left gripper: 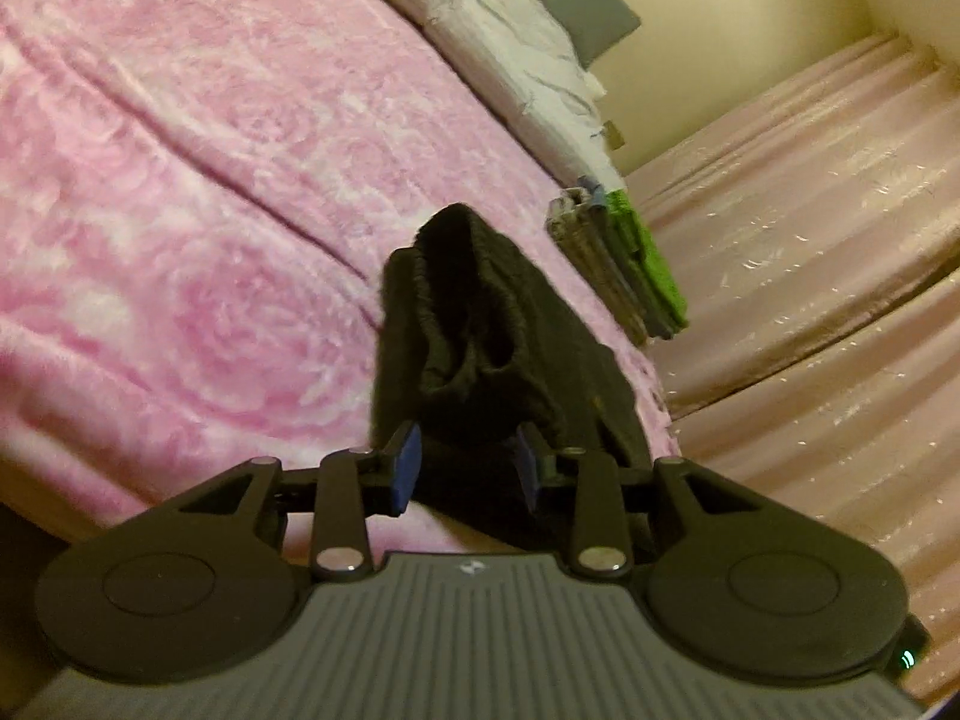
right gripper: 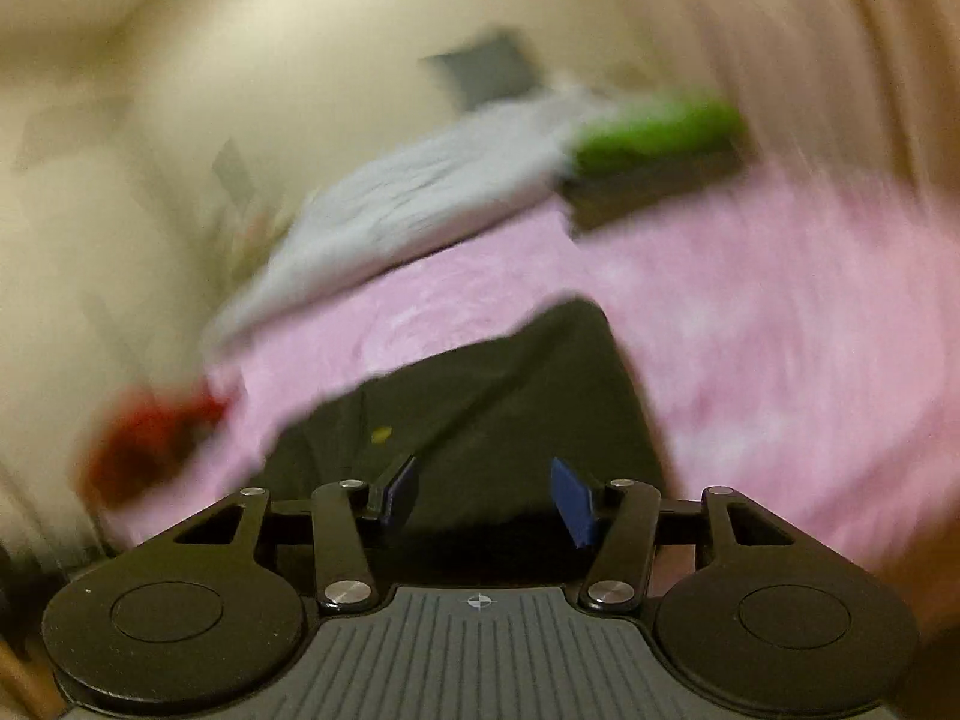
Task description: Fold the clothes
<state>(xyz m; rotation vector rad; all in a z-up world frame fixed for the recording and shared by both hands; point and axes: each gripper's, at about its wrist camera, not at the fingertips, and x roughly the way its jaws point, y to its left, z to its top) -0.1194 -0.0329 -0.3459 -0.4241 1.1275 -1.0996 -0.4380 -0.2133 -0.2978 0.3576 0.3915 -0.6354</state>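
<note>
A black garment with an elastic waistband hangs bunched above the pink bed. My left gripper is shut on a thick fold of it between the blue pads. In the blurred right wrist view the same black garment lies spread below my right gripper. The right jaws stand apart with cloth between them; the blur hides whether they pinch it.
A pink fleece blanket covers the bed. A stack of folded clothes with a green top piece sits at the bed's far edge and shows in the right wrist view. White bedding, a pink curtain and a red item are around.
</note>
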